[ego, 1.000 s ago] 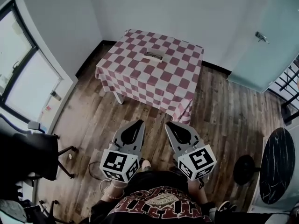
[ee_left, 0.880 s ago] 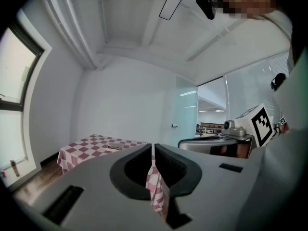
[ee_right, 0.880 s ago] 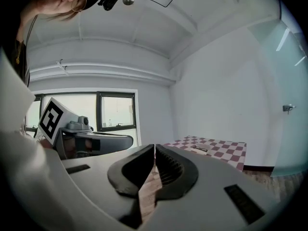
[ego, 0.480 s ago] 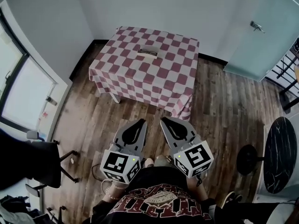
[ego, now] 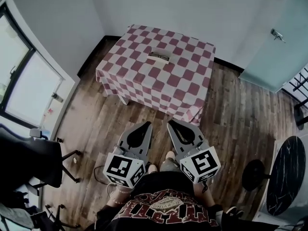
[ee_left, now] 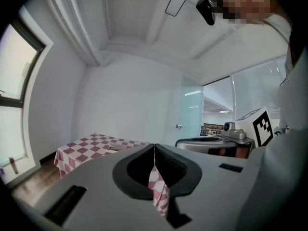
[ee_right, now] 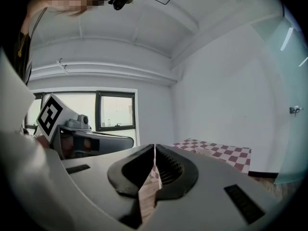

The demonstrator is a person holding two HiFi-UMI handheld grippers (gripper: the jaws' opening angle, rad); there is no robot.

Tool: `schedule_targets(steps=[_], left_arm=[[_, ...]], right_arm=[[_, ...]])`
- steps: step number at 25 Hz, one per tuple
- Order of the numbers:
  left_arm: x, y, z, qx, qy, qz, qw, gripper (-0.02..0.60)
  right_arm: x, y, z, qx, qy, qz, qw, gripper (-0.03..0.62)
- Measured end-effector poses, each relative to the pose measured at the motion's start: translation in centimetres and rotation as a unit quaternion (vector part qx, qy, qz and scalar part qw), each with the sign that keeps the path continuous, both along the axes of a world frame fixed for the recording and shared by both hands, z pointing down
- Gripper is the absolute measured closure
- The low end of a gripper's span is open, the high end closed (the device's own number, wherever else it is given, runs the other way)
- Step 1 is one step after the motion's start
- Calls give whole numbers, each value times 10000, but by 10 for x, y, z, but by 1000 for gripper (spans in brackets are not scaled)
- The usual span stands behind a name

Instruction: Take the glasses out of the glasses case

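A pale open glasses case point(ego: 159, 56) with dark-framed glasses in it lies near the far edge of a table under a red-and-white checked cloth point(ego: 144, 83). I stand on the wooden floor, well short of that table. My left gripper point(ego: 146, 124) and right gripper point(ego: 171, 123) are held side by side in front of my body, pointing at the table. Both are shut with nothing between the jaws. The left gripper view shows its jaws point(ee_left: 154, 146) meeting, with the table point(ee_left: 82, 147) far off. In the right gripper view the jaws point(ee_right: 154, 148) touch too.
A black chair point(ego: 29, 160) stands at my left by a window point(ego: 21, 83). A glass door point(ego: 276, 47) is at the back right. A round black table point(ego: 285, 174) and a stool base point(ego: 252, 174) stand at my right. Wooden floor point(ego: 96, 124) lies between me and the checked table.
The head view has swung a little, so the table sits slightly differently in the picture. Both grippers hold the same shut pose near my body.
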State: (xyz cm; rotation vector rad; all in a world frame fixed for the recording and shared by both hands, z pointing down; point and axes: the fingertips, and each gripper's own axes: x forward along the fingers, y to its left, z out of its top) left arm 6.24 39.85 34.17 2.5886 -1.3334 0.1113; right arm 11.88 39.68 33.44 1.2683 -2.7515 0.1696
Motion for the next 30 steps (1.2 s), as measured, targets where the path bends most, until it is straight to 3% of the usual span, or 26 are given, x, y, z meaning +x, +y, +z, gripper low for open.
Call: schedule_targets(steps=[8,17,30], left_arm=[[29,-48,-2,-168,-297,-78,9994,572],[50,-77,1,-138,-307,-393,9987,572],[34,-98,17,-271,-274,-836,9958,572]], right_arm=[[24,-53,-10,3,-90,-248,9997,569],[44,-83,-2,-65,-80,-636,9979,569],[45,-107,5,-152,-9,-823,9965,569]])
